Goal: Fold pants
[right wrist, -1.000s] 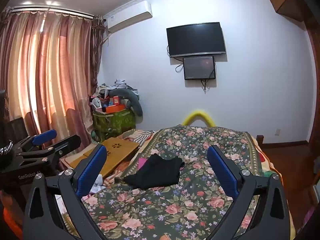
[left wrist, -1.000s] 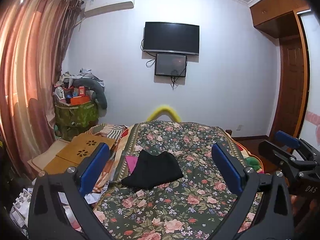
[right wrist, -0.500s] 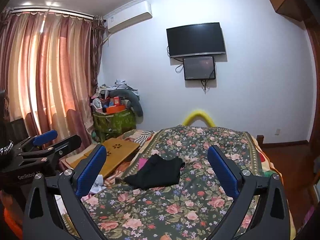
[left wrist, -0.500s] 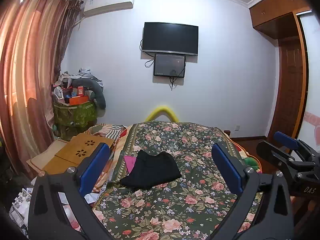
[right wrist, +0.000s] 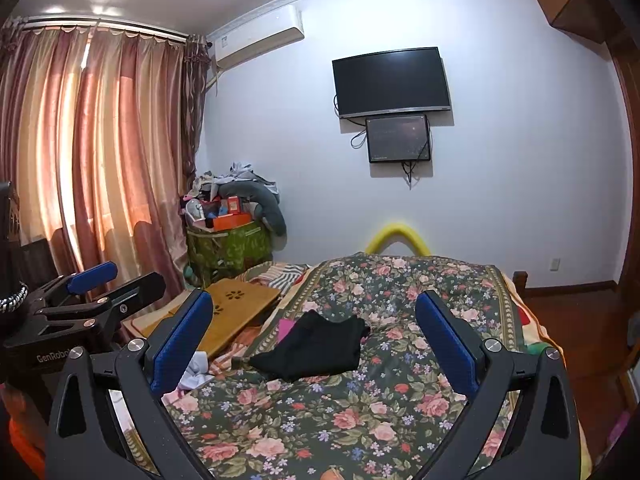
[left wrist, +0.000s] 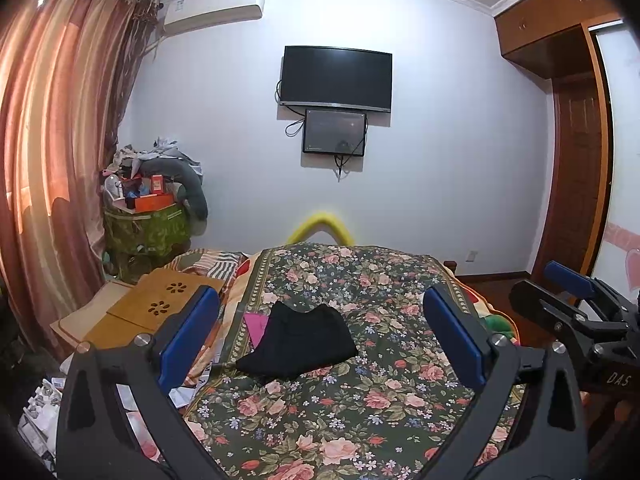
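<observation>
The black pants (left wrist: 300,340) lie in a folded bundle on the floral bedspread (left wrist: 360,408), left of the bed's middle; they also show in the right wrist view (right wrist: 316,350). My left gripper (left wrist: 320,336) is open and empty, held above the near part of the bed, well short of the pants. My right gripper (right wrist: 314,340) is open and empty too, at a similar distance. Each gripper shows at the edge of the other's view: the right one (left wrist: 572,304) and the left one (right wrist: 96,292).
A pink cloth (left wrist: 256,326) lies beside the pants. A wooden lap desk (left wrist: 160,312) sits at the bed's left edge. A green bin piled with clutter (left wrist: 148,224) stands by the curtain (left wrist: 52,180). A TV (left wrist: 336,78) hangs on the far wall. A wooden door (left wrist: 576,184) is at right.
Both grippers have stayed open and nearly still; the left view has shifted only slightly. The pants have not moved.
</observation>
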### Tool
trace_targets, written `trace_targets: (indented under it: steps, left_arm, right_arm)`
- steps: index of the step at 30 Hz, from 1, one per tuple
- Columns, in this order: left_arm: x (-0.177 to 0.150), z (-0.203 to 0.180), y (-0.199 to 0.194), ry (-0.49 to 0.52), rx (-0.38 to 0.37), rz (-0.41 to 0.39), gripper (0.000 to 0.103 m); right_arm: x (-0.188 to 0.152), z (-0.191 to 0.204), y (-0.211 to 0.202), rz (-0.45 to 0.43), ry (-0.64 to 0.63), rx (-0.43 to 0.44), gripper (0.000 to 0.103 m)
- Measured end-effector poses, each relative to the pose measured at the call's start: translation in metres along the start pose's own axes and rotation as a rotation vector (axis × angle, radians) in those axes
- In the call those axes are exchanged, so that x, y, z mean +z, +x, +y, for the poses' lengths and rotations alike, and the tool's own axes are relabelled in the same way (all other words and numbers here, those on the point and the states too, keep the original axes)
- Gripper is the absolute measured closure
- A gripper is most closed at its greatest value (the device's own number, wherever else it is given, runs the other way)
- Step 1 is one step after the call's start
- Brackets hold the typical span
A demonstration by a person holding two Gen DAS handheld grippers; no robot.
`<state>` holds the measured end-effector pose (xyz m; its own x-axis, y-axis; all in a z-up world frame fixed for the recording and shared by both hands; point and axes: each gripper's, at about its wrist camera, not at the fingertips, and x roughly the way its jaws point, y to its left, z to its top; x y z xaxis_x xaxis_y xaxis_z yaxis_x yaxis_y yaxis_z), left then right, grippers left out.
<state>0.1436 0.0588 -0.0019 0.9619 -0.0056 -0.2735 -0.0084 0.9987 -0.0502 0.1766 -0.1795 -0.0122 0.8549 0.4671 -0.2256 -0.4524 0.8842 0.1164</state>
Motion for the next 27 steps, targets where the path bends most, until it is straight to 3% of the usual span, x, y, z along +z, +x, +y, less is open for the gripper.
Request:
trace_targets:
  steps: [27]
  left_arm:
    - [-0.004,0.002,-0.002,0.013,-0.042,-0.001,0.000]
  right_arm:
    - [0.001,0.011,0.006,0.012,0.001,-0.017,0.002]
